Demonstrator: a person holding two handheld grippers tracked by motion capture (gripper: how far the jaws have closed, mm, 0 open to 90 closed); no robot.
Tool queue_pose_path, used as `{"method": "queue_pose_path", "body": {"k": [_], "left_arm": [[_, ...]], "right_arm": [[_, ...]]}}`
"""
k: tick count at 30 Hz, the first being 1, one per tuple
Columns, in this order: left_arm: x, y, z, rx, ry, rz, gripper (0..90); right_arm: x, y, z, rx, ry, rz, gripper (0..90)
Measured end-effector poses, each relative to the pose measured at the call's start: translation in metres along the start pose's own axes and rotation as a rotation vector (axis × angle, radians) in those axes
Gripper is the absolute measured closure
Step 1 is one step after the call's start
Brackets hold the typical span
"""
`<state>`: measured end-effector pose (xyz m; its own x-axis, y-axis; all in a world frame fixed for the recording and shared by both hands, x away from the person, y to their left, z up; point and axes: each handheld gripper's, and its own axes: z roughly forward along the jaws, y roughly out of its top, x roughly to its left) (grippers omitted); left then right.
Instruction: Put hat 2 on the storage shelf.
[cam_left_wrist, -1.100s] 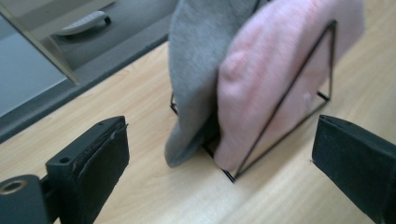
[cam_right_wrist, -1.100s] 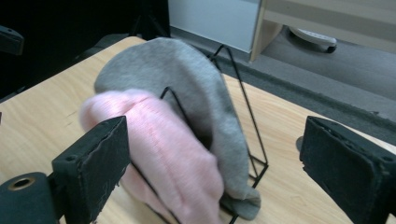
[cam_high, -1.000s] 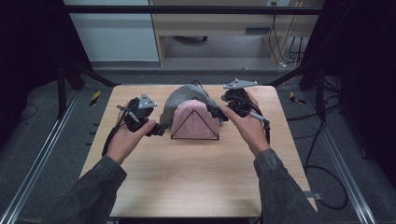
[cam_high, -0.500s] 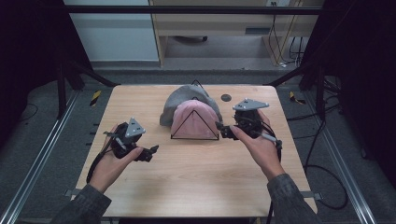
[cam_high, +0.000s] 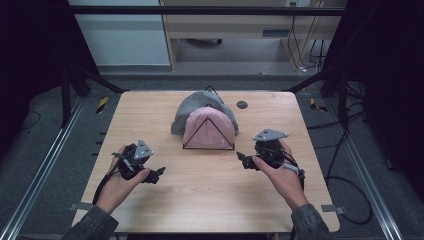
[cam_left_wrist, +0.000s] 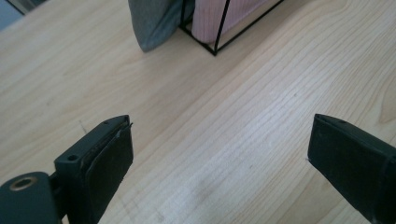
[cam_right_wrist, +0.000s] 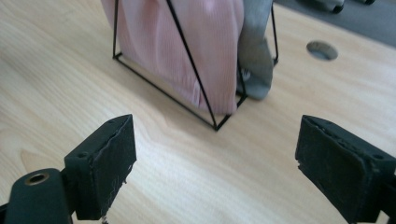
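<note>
Both claws are spread wide and hold nothing. From the high view, the left claw sits over the near-left part of the desk, gripped by the person's left hand, and the right claw sits over the near-right part, gripped by the right hand. Each carries one grey three-cornered plate on top, so two plates in all.

Two knitted hats stand at the middle of the desk's far half, between and beyond the two claws and apart from both: one pink hat in front and one grey hat just behind it, touching it. One thin black wire frame, triangular from the front, stands around the pink hat.

Along the left gripper's own jaws, bare wood lies between them, with the grey hat, the pink hat and a corner of the frame farther off. Along the right gripper's jaws, the pink hat fills the frame, the grey hat hangs behind it, and one round hole opens in the desk top beyond.
</note>
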<state>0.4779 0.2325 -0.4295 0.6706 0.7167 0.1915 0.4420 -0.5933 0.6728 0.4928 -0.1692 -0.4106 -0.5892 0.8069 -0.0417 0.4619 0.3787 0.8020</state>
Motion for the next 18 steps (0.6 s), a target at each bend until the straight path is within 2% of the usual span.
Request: {"method": "queue_pose_path", "body": {"k": [4, 8, 14, 18], "left_arm": [[0.0, -0.011, 0.008, 0.011, -0.012, -0.024, 6.4], [0.0, -0.022, 0.017, 0.053, -0.031, -0.03, 6.4], [0.001, -0.031, 0.023, 0.09, -0.054, -0.045, 6.2], [0.0, -0.035, 0.028, 0.122, -0.069, -0.039, 5.8]], "right_arm": [[0.001, -0.013, 0.003, 0.032, 0.007, 0.01, 12.4], [0.002, -0.027, 0.008, 0.08, 0.019, 0.02, 12.3], [0.002, -0.047, 0.017, 0.128, 0.031, 0.038, 12.1], [-0.001, -0.058, 0.023, 0.143, 0.033, 0.058, 11.8]]}}
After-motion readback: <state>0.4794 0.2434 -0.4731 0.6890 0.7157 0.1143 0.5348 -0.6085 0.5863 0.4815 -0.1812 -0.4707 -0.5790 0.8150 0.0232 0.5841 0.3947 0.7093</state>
